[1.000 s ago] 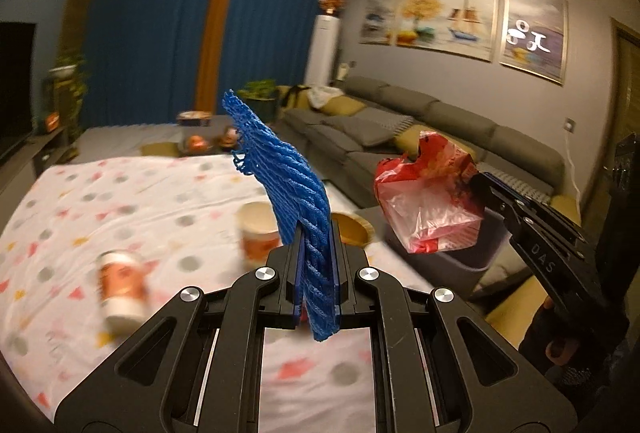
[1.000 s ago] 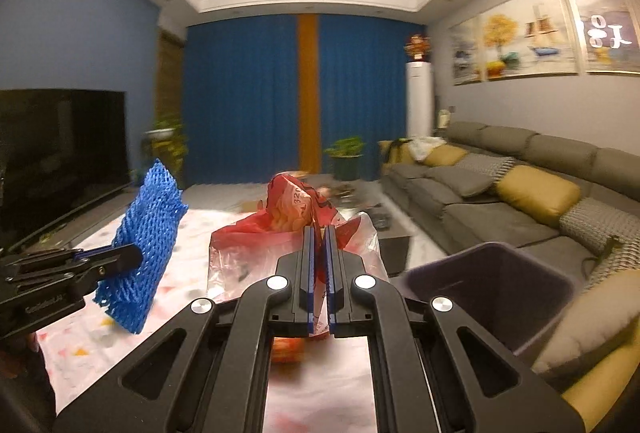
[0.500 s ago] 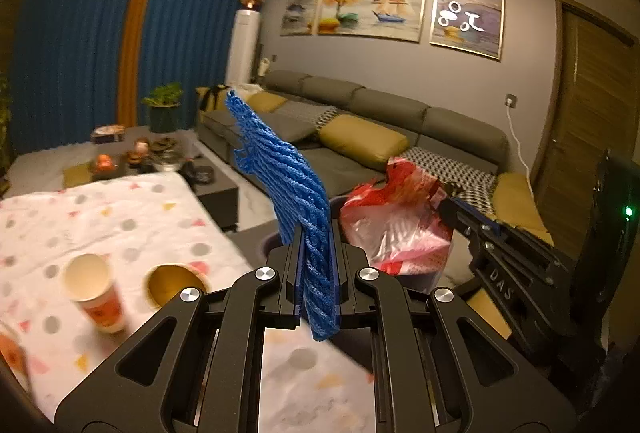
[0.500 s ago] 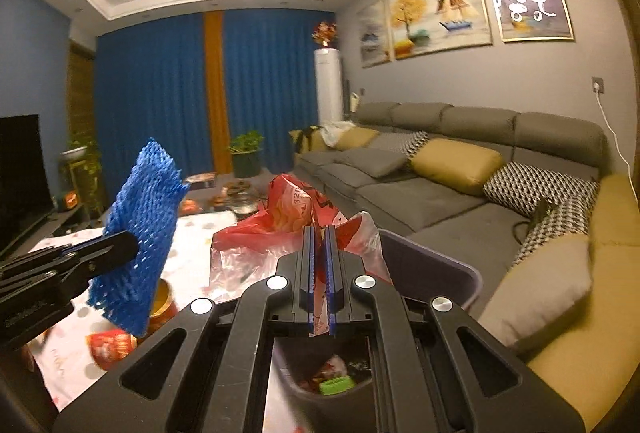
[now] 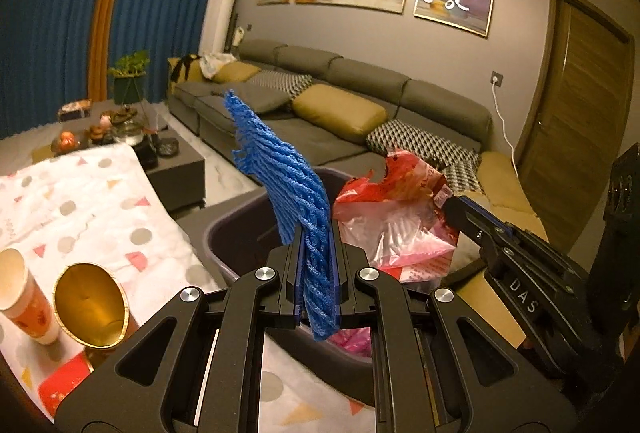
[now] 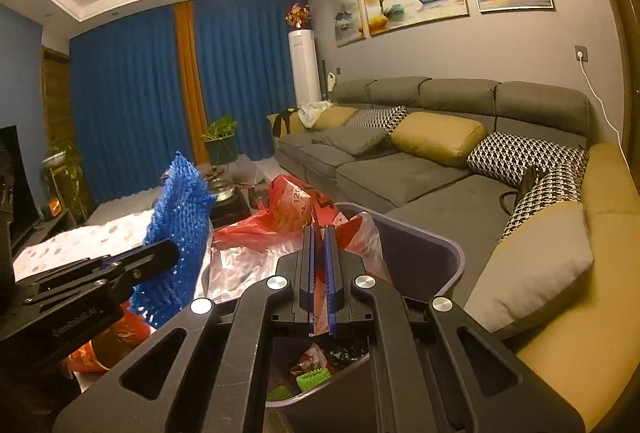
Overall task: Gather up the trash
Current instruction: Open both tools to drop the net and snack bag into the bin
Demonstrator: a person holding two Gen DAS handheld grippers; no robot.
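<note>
The left gripper [image 5: 318, 273] clamps a blue foam net [image 5: 280, 169], and the right gripper [image 6: 319, 273] pinches a red plastic bag [image 6: 288, 205]. Both hang over the open grey bin [image 6: 432, 257] just beyond, placed for dropping. Cups [image 5: 24, 297] wait on the counter [image 5: 80, 205], left.

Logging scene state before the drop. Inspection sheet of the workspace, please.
Surface: table under a white patterned cloth.
Job's things: blue foam net and red plastic bag held over the grey bin; trash already inside.
Clutter: paper cup and gold-lined cup on the cloth.
Grippers: left gripper jaws shut on the net; right gripper jaws shut on the bag.
Cables: white cord hanging from a wall socket.
Surroundings: grey sofa, blue curtains, coffee table.
</note>
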